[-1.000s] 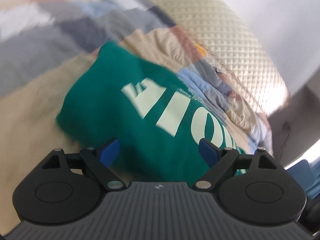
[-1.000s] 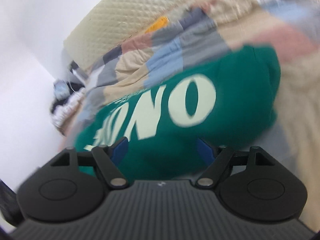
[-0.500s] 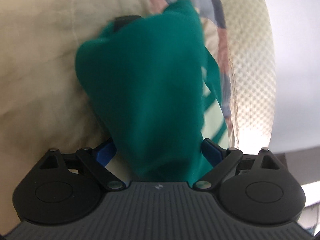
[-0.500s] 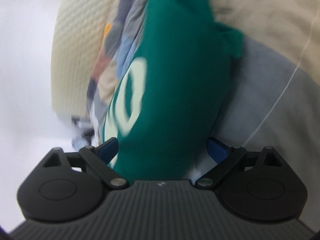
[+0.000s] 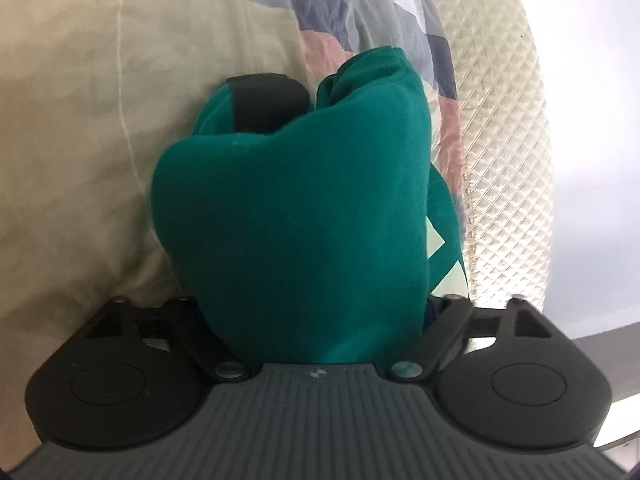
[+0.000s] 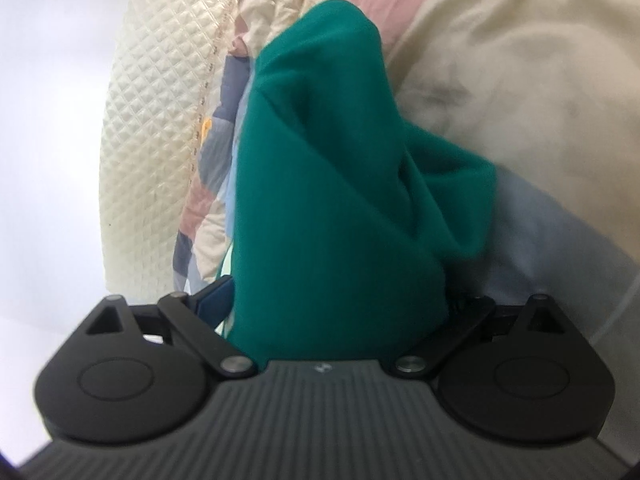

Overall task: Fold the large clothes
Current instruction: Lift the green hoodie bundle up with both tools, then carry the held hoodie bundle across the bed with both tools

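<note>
A green sweatshirt with pale lettering lies folded and bunched on the bed. In the left wrist view it fills the gap of my left gripper. Those jaws are closing, the cloth pinches in between them, and it hides both pads. Past the bundle's far end shows a black rounded part, apparently the other gripper. In the right wrist view the sweatshirt also sits between the jaws of my right gripper. They stand wide; one blue finger shows beside the cloth, and the other is hidden.
A beige bedsheet lies under the sweatshirt. A patchwork quilt is heaped behind it, against a cream quilted headboard. A grey patch of bedding lies to the right in the right wrist view. A white wall is beyond.
Both grippers have come down and rolled onto their sides. The sweatshirt lay flat with its lettering up; now it is bunched between both pairs of jaws. The left jaws have narrowed on the cloth.
</note>
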